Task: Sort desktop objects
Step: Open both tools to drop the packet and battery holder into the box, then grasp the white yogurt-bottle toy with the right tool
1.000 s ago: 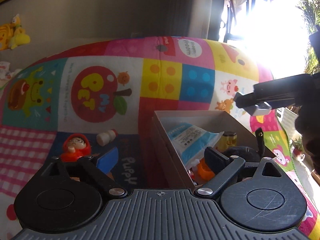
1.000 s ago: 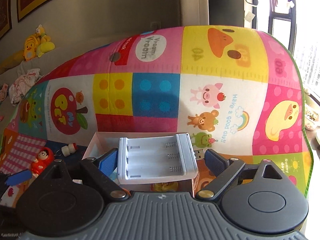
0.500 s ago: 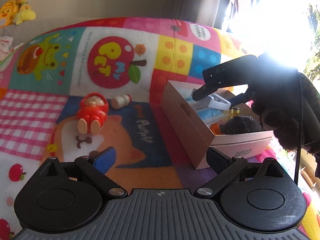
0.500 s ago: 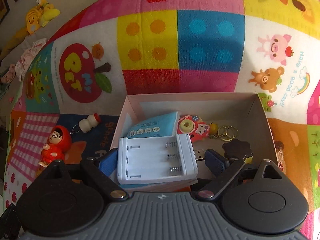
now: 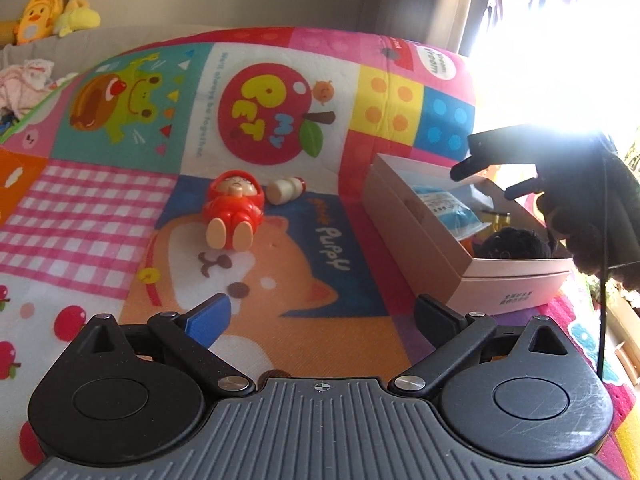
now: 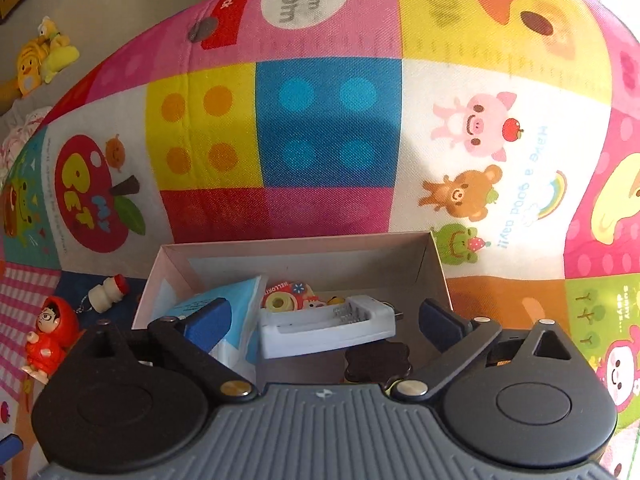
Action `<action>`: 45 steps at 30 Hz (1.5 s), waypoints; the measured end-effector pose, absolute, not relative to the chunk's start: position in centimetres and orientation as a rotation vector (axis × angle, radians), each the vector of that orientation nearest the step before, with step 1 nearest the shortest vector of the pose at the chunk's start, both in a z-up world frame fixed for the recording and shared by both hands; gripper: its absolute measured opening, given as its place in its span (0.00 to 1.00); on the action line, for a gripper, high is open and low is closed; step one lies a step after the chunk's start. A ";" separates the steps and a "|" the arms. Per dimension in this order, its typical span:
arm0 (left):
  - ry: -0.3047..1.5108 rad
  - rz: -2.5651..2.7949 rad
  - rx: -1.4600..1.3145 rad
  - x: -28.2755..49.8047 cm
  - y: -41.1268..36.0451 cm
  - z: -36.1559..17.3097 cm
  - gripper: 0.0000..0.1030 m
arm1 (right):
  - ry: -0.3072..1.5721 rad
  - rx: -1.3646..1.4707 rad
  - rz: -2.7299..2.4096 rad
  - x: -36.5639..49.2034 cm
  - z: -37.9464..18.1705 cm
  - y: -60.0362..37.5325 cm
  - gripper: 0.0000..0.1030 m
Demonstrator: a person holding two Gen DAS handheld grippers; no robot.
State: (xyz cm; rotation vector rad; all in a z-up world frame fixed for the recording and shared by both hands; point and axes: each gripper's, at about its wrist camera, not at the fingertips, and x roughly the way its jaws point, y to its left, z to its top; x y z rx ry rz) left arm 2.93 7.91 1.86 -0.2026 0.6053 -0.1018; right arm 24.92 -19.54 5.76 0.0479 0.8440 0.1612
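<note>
My left gripper is open and empty, low over the play mat. A red hooded doll lies ahead of it, with a small white bottle charm beside the doll. To the right stands the pink box, and my right gripper hangs over it. In the right wrist view my right gripper has its jaws opening. The white battery charger lies tilted in the box between the fingers, and neither pad touches it.
The box also holds a blue packet, a round cartoon badge and a dark flower-shaped piece. A gloved hand carries the right gripper. Plush toys sit far back on the left. Bright window glare fills the upper right.
My right gripper sank into the box, spread its fingers and let go of the white charger. My left gripper drew back from the box toward the doll and bottle charm.
</note>
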 end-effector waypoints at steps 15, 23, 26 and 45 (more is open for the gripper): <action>0.619 0.045 -0.273 2.8 11.4 0.0 0.99 | 0.880 0.022 0.402 23.0 8.6 -7.1 0.86; 0.622 0.020 -0.297 2.6 11.6 -0.5 0.99 | 1.013 -0.003 0.349 28.2 4.0 1.0 0.73; 0.624 0.016 -0.318 2.6 11.8 -0.6 0.99 | 1.055 0.038 0.327 29.3 2.2 2.2 0.73; 0.624 0.019 -0.308 2.6 11.7 -0.7 1.00 | 1.022 -0.102 0.468 22.9 6.2 -0.1 0.26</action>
